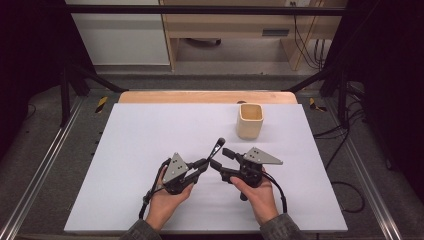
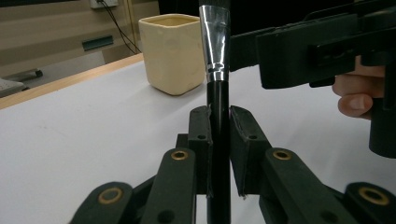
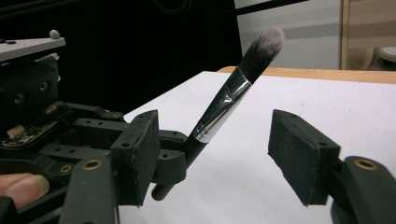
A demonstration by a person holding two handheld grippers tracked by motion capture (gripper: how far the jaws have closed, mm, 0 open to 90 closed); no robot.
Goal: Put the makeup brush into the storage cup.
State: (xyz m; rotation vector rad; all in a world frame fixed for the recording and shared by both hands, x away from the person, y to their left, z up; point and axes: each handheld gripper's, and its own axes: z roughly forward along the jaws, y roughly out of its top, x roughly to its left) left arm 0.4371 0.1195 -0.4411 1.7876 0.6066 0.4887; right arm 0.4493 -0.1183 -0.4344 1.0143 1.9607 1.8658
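With my left gripper (image 2: 219, 123) pinching the makeup brush (image 3: 233, 91) upright above the table, I'd centre the right gripper's (image 3: 219, 158) spread jaws on its ferrule (cup (image 1: 249, 120) waits beyond) before squeezing.

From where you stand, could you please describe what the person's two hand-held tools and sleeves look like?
Both are black, built of linked bars with brass-coloured pivot pins. The left claw and the right claw each carry a grey three-cornered plate on top, and a black cable trails from each. The jaws end in blocky black pads with a rough, foam-like face. The person wears grey sleeves at both wrists.
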